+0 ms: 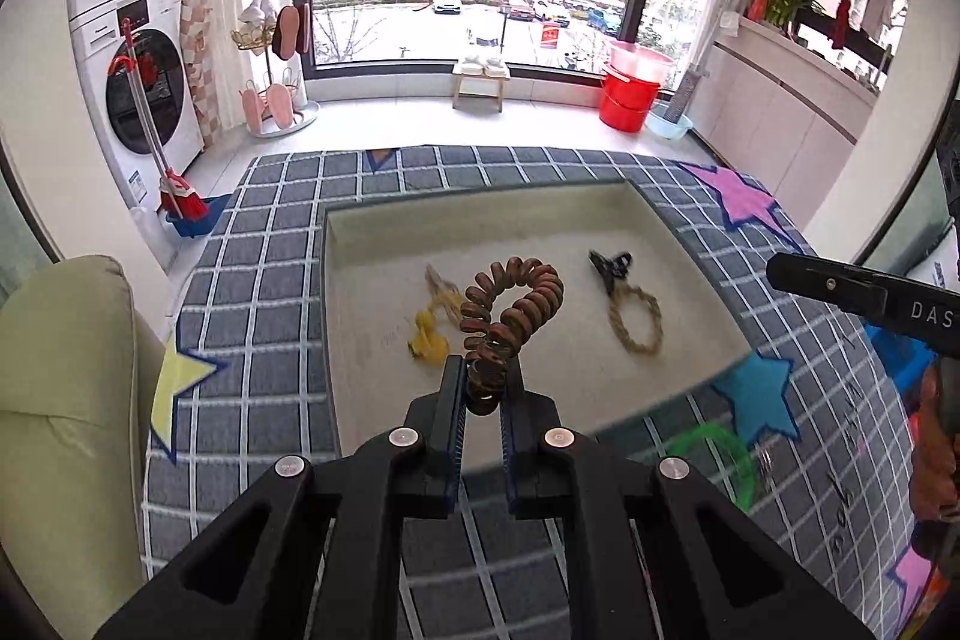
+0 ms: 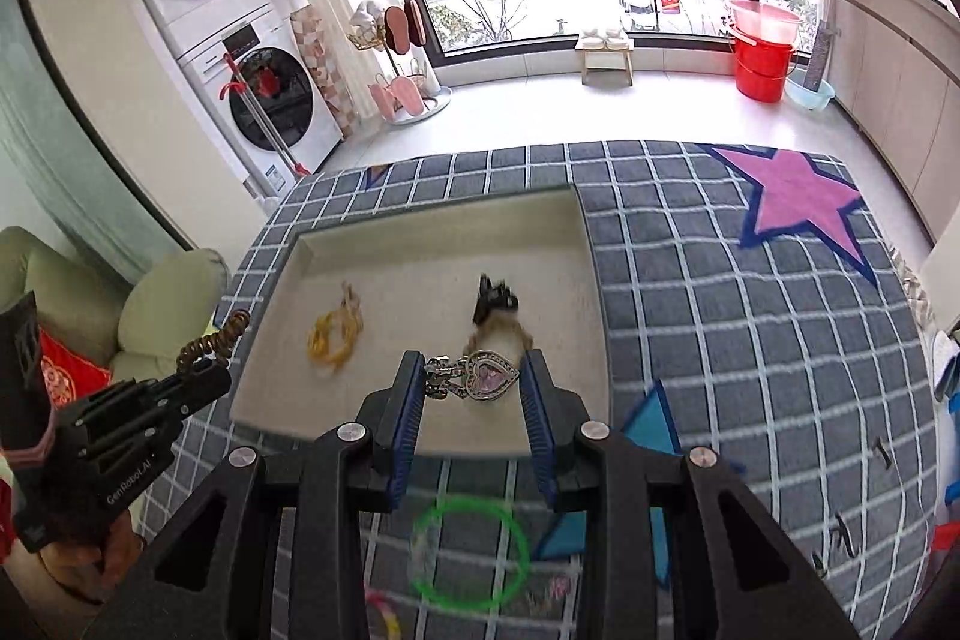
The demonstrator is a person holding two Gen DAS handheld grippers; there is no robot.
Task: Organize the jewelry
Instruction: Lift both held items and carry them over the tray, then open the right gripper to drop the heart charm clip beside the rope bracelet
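Observation:
A shallow beige tray (image 1: 480, 214) (image 2: 420, 244) lies on the grey checked cloth. In it are a yellow hair tie (image 1: 427, 335) (image 2: 331, 340) and a braided tan loop with a black clip (image 1: 636, 322) (image 2: 495, 301). My left gripper (image 1: 483, 388) is shut on a brown spiral hair tie (image 1: 516, 304) and holds it over the tray's near part; it also shows in the right wrist view (image 2: 216, 340). My right gripper (image 2: 474, 379) is open over the tray's near edge, with a silver heart pendant with a pink stone (image 2: 489, 376) between its fingers, seemingly loose.
A green ring (image 2: 471, 553) (image 1: 714, 460) lies on the cloth in front of the tray. Pink (image 2: 798, 208), blue (image 1: 756, 394) and yellow (image 1: 174, 382) stars mark the cloth. A light green sofa (image 1: 60, 400) stands at the left. Washing machines and red buckets stand beyond.

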